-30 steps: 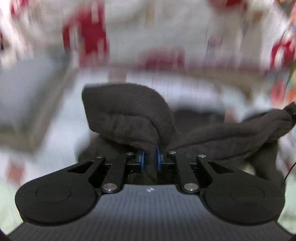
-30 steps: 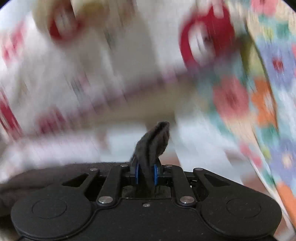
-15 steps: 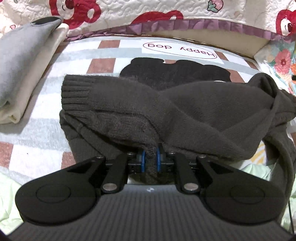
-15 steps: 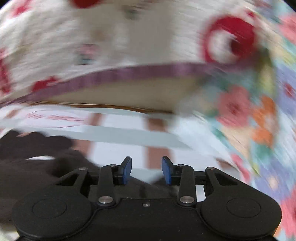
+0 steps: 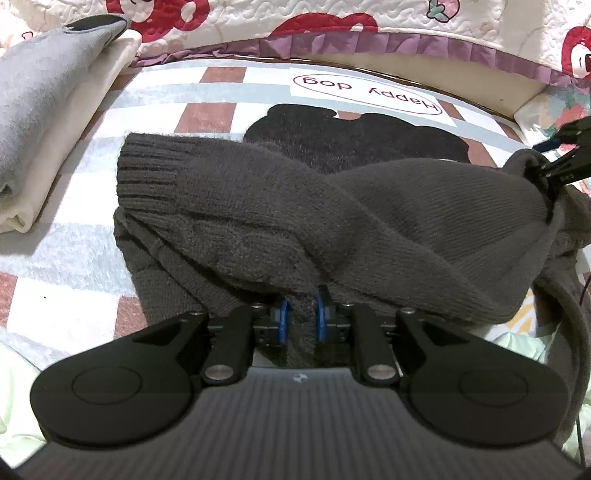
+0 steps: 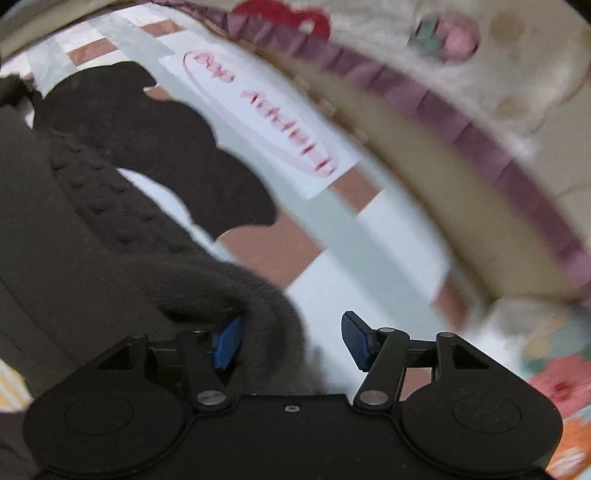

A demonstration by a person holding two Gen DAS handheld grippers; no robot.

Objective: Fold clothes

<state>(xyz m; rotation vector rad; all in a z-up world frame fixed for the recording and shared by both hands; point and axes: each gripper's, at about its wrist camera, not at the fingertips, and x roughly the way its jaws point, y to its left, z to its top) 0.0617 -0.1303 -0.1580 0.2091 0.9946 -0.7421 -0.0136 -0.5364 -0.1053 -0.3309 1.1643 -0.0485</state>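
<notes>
A dark grey knitted sweater (image 5: 295,221) lies bunched on the checked blanket (image 5: 92,229), its ribbed cuff (image 5: 147,173) pointing left. My left gripper (image 5: 302,321) is shut on a fold of the sweater at its near edge. My right gripper (image 6: 291,341) is open, and a loose roll of the sweater (image 6: 258,306) lies between its blue pads, against the left one. The right gripper also shows in the left wrist view (image 5: 554,162) at the sweater's right end.
A folded grey garment (image 5: 40,92) on a cream one (image 5: 62,140) lies at the far left. A black dog shape (image 5: 351,144) and a "Happy dog" label (image 5: 369,94) are printed on the blanket. A quilted bear-print cover (image 5: 332,18) runs along the back.
A second ago both grippers held the sweater in the air. It has been laid on the blanket, and the right gripper has opened wide and swung. The left stays shut.
</notes>
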